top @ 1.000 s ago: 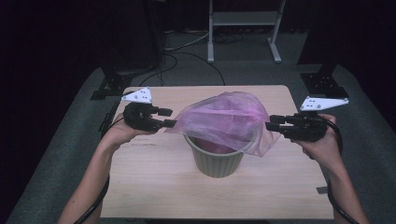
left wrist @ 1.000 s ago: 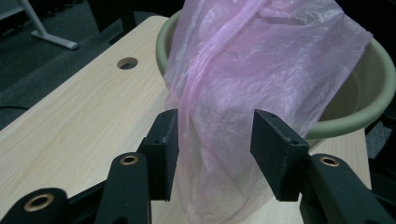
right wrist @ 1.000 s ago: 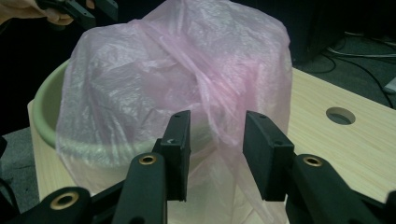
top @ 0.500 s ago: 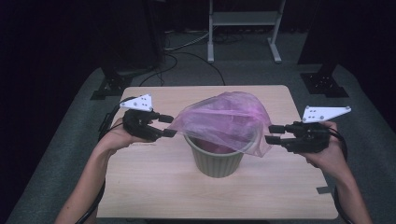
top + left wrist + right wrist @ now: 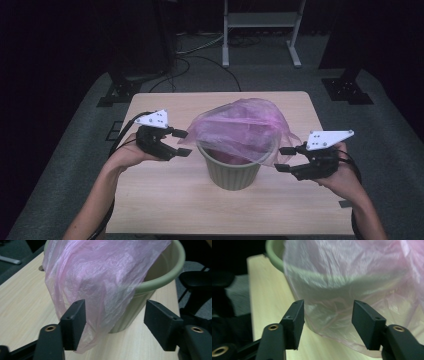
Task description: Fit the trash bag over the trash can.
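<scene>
Now pink bag [image 5: 239, 131] drapes green bin [image 5: 234, 172]; left hand-held gripper [image 5: 181, 143], right hand-held gripper [image 5: 285, 159] just spread apart.

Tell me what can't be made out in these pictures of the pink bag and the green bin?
- Inside of the green bin: in the high view, the pink bag drapes over its mouth.
- Bin's base: in the left gripper view, hidden behind the hanging bag.
- Bin's rim, right gripper view: blurred through the plastic; its right part runs off the edge.
- Left gripper and right gripper: bodies cut off by the bottom edge.
</scene>
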`<state>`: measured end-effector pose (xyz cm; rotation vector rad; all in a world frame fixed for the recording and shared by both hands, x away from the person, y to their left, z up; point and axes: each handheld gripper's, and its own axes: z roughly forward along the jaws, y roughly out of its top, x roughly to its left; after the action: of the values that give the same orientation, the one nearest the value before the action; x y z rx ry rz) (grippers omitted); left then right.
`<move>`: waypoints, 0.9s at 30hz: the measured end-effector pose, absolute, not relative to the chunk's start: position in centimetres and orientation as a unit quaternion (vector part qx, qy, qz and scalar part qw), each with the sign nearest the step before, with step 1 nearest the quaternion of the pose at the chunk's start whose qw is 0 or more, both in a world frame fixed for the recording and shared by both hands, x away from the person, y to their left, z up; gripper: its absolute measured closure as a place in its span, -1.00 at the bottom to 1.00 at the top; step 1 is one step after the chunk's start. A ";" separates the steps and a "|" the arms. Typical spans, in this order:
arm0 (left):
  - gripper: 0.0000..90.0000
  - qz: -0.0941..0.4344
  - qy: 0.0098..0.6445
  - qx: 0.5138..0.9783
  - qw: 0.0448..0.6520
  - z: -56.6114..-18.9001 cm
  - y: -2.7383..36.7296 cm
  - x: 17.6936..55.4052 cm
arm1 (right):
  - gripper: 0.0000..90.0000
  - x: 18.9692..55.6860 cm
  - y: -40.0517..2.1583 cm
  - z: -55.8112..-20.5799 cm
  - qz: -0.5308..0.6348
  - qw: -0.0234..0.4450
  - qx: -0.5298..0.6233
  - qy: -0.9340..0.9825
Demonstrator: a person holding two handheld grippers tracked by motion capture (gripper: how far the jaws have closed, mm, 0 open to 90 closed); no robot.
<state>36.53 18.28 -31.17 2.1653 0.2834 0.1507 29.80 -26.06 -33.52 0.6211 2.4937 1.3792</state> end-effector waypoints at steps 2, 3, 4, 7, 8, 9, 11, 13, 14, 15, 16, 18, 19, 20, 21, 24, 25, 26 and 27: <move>-0.28 0.070 0.113 0.880 0.456 -31.3 18.0 36.6 | -0.06 29.8 -25.7 -33.8 0.460 0.132 0.214 0.852; -0.28 0.076 0.113 0.881 0.453 -31.3 17.9 36.6 | -0.06 29.9 -25.5 -34.0 0.456 0.140 0.213 0.853; -0.26 0.079 0.111 0.880 0.454 -31.4 17.8 36.6 | -0.06 29.9 -25.2 -34.1 0.450 0.152 0.212 0.854; -0.04 0.093 0.106 0.883 0.447 -31.5 17.4 36.7 | 0.01 29.9 -24.4 -34.3 0.438 0.173 0.211 0.856; 0.06 0.096 0.104 0.884 0.446 -31.5 17.4 36.7 | 0.04 30.0 -24.2 -34.4 0.436 0.178 0.209 0.857; 0.14 0.098 0.102 0.885 0.444 -31.6 17.3 36.6 | 0.10 30.0 -24.0 -34.5 0.434 0.181 0.209 0.857; 0.32 0.108 0.100 0.887 0.437 -31.6 17.1 36.6 | 0.25 30.0 -23.5 -34.7 0.431 0.188 0.209 0.857; 0.63 0.115 0.093 0.887 0.437 -31.7 17.0 36.4 | 0.51 29.9 -23.1 -34.8 0.427 0.194 0.215 0.857; 0.76 0.117 0.092 0.888 0.435 -31.7 17.0 36.3 | 0.65 29.8 -22.8 -34.9 0.422 0.202 0.219 0.856; 0.87 0.117 0.090 0.888 0.436 -31.8 17.0 36.2 | 0.80 29.8 -22.7 -35.0 0.425 0.198 0.223 0.855; 0.95 0.114 0.087 0.888 0.437 -31.8 17.0 36.2 | 0.91 29.8 -22.7 -35.0 0.429 0.192 0.229 0.853; 1.00 0.109 0.078 0.887 0.441 -31.8 17.1 35.8 | 1.00 29.8 -22.7 -35.1 0.434 0.173 0.237 0.852; 1.00 0.106 0.074 0.886 0.444 -31.9 17.2 35.5 | 1.00 29.8 -22.7 -35.2 0.436 0.164 0.238 0.852; 1.00 0.103 0.070 0.887 0.446 -32.0 17.2 35.3 | 1.00 29.8 -22.7 -35.3 0.437 0.156 0.238 0.853; 1.00 0.101 0.067 0.887 0.446 -32.2 17.3 35.1 | 1.00 29.8 -22.7 -35.4 0.437 0.147 0.238 0.855; 1.00 0.089 0.063 0.892 0.439 -33.3 17.3 34.6 | 1.00 29.9 -22.5 -36.0 0.428 0.126 0.237 0.863; 1.00 0.086 0.064 0.893 0.437 -33.8 17.3 34.5 | 1.00 29.9 -22.4 -36.2 0.424 0.121 0.237 0.866; 1.00 0.082 0.066 0.894 0.436 -34.2 17.2 34.4 | 1.00 30.0 -22.3 -36.5 0.420 0.116 0.236 0.868; 1.00 0.079 0.066 0.895 0.435 -34.7 17.2 34.4 | 1.00 30.0 -22.2 -36.9 0.416 0.112 0.237 0.871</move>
<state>34.41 17.23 -34.68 2.2273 0.1632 0.1966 29.99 -22.23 -36.85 0.6958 2.5567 1.2213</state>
